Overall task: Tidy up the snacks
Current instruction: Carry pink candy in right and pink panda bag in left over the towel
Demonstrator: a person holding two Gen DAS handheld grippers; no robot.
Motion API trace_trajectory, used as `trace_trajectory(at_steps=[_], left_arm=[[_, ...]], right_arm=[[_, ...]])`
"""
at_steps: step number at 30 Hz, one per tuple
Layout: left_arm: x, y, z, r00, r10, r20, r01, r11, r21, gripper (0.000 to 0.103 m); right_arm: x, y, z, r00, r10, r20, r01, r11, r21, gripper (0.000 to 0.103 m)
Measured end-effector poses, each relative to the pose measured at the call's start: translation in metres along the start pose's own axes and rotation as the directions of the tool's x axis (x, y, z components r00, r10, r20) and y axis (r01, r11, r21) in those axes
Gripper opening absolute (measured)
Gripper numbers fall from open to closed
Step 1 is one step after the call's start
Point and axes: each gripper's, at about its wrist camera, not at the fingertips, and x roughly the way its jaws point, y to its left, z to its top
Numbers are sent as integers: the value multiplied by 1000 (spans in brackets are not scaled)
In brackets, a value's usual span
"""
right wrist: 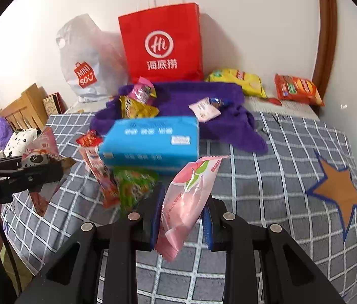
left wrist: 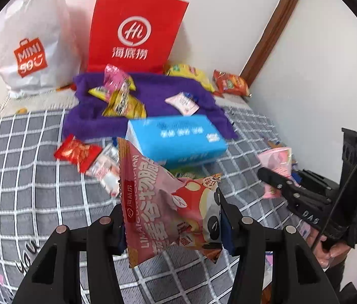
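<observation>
We find both grippers loaded above the grey checked bed cover. The left gripper has its fingers clamped on a pink-and-red crinkled foil snack pouch, held by its middle with both ends hanging free. The right gripper pinches a pale pink peach-print plastic sachet near its lower half.

Other snacks lie on the purple fleece cloth and around the blue tissue box.

Risks, in our judgement: slick film could slide from either grip; a swinging pouch end could snag the box or scatter nearby packets; the two tools, near together, could collide.
</observation>
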Motion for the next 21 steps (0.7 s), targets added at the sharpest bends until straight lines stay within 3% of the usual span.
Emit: trace_trajectory(at_steps=[3,21], left_arm=[[-1,0,14,1000,-20,10,20,1000,-5,52],[21,11,103,995,73,61,-74,997,14,52]], right_arm=[[2,4,12,1000,1,3,-1,1000,-7,28],[40,-8,112,1000,-23,8,23,1000,-13,28]])
